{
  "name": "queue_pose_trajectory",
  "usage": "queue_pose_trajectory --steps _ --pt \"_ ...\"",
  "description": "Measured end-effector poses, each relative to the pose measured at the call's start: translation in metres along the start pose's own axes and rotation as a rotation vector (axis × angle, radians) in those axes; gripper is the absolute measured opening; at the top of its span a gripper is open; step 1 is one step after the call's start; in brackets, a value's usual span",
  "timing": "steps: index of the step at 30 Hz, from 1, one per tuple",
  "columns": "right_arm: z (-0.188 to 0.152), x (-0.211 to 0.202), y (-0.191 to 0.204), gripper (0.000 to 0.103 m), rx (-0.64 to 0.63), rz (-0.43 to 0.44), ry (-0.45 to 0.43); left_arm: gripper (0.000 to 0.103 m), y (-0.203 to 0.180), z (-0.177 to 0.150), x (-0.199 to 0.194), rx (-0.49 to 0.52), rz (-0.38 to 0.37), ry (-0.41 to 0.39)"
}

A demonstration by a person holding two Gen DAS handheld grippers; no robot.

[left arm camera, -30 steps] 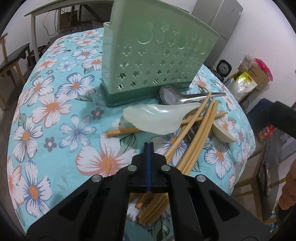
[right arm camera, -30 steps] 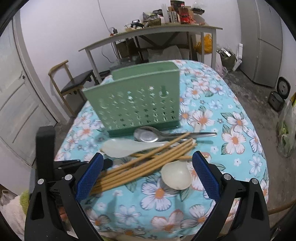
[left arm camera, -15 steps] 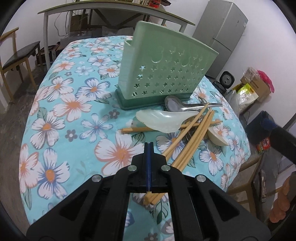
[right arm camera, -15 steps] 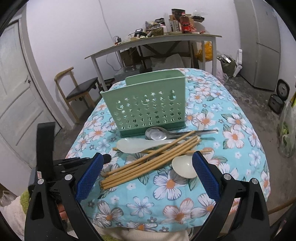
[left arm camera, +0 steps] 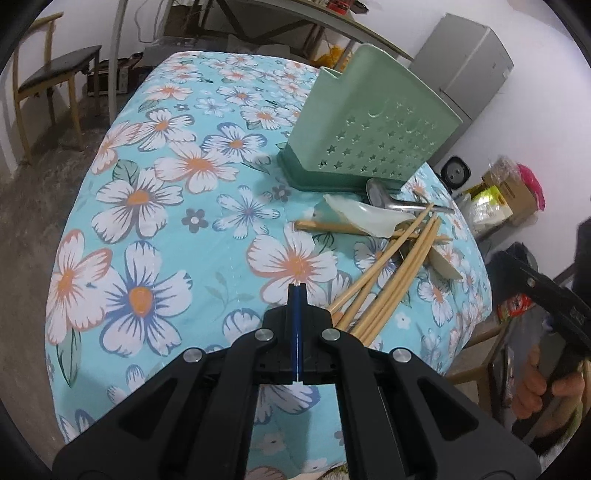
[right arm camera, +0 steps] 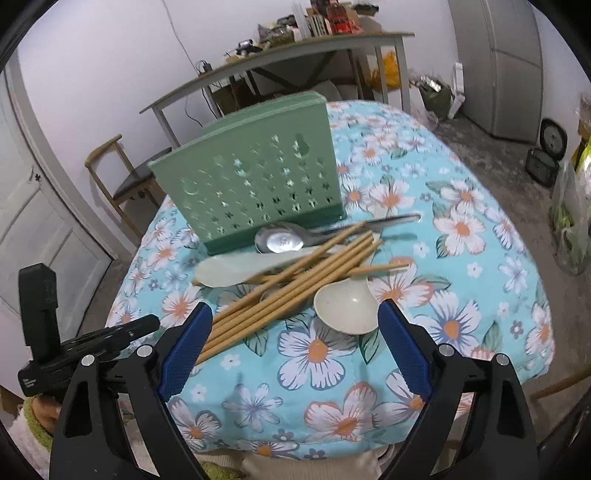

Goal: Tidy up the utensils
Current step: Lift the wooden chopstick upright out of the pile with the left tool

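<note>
The chopsticks (right arm camera: pixel 295 291) lie just ahead of the right tongs (right arm camera: pixel 293 350), slanting up-right. Those tongs are wide, empty and closing. The left tongs (left arm camera: pixel 296 291) are shut, empty and farther off.

No text, brand or number can be read in either view. The left gripper's body (right arm camera: pixel 33 382), at the lower left of the right wrist view, carries a small white label, too blurred to make out. The red boxes (right arm camera: pixel 341 18) on the side table (right arm camera: pixel 295 48) at the top of that view show printing, but it is illegible.
</note>
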State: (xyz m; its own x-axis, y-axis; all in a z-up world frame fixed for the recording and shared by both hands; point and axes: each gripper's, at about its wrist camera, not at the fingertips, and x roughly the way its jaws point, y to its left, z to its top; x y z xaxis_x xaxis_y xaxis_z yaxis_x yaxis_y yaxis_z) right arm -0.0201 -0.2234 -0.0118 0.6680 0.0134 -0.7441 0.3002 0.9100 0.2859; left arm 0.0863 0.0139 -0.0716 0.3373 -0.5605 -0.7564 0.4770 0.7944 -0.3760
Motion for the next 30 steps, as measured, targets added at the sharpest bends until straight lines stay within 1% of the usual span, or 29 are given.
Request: queue_pose_trajectory --steps 3,6,10,13,16,17,19,21,24,28,30 --pt "0.001 0.01 -0.008 0.087 0.017 0.008 0.02 0.0 -0.002 0.006 0.001 0.028 -0.001 0.009" --pt "0.005 0.02 -0.02 0.082 0.039 0.016 0.04 0.0 -0.014 0.016 0.005 0.082 -0.014 0.016" --pt "0.01 0.027 -0.037 0.074 0.087 0.031 0.05 0.002 -0.048 0.031 0.019 0.197 -0.053 0.03" --pt "0.015 0.028 -0.049 0.069 0.116 0.039 0.039 0.002 -0.074 0.04 0.03 0.276 -0.079 0.041" --pt "0.021 0.031 -0.058 0.062 0.133 0.05 0.033 0.002 -0.098 0.052 0.047 0.358 -0.067 0.047" --pt "0.023 0.032 -0.06 0.061 0.136 0.052 0.034 0.002 -0.108 0.056 0.055 0.394 -0.051 0.045" --pt "0.025 0.035 -0.063 0.06 0.14 0.052 0.035 0.002 -0.121 0.061 0.067 0.435 -0.05 0.052" --pt "0.028 0.037 -0.067 0.06 0.147 0.051 0.036 0.002 -0.128 0.064 0.079 0.456 -0.051 0.068" --pt "0.029 0.04 -0.072 0.06 0.16 0.051 0.038 0.002 -0.137 0.067 0.101 0.483 -0.053 0.116" --pt "0.031 0.044 -0.079 0.06 0.173 0.049 0.043 0.002 -0.143 0.07 0.107 0.496 -0.073 0.127" --pt "0.032 0.046 -0.083 0.06 0.177 0.051 0.044 0.002 -0.143 0.073 0.107 0.482 -0.088 0.142"
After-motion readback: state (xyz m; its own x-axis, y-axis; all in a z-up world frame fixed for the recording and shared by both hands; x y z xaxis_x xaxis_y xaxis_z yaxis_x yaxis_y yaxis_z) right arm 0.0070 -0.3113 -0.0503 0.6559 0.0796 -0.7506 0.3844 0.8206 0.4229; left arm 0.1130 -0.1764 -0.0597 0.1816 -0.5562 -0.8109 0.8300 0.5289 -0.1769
